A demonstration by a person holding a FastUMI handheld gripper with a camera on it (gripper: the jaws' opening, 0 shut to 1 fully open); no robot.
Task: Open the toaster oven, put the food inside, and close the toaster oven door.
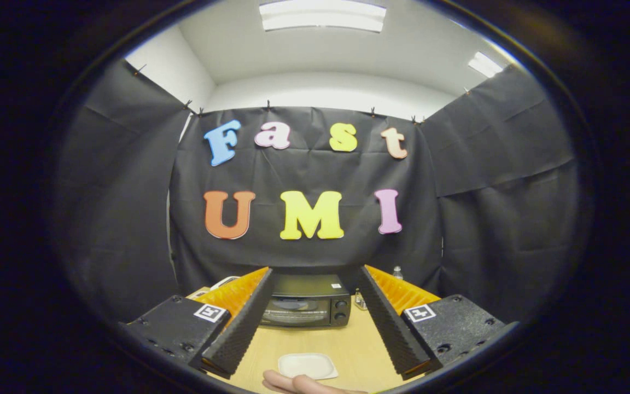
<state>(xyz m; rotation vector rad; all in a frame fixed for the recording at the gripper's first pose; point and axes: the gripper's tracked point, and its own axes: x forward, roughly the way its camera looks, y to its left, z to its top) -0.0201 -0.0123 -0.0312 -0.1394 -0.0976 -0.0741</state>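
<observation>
Wooden tabletop (348, 342) carries a black toaster oven (305, 309) at its far side, against the booth's dark cloth wall, its glass door shut. A small white dish (308, 365) lies nearer, with part of a person's hand (298, 384) just before it; whether food sits on the dish cannot be told. The gripper (313, 306) hovers with fingers spread wide and holding nothing, the oven framed between them. Whichever thing is reached for, keep it centred between the fingers.

toaster oven (305, 308) sides hidden behind fingers, hand (298, 384) cut off by edge
</observation>
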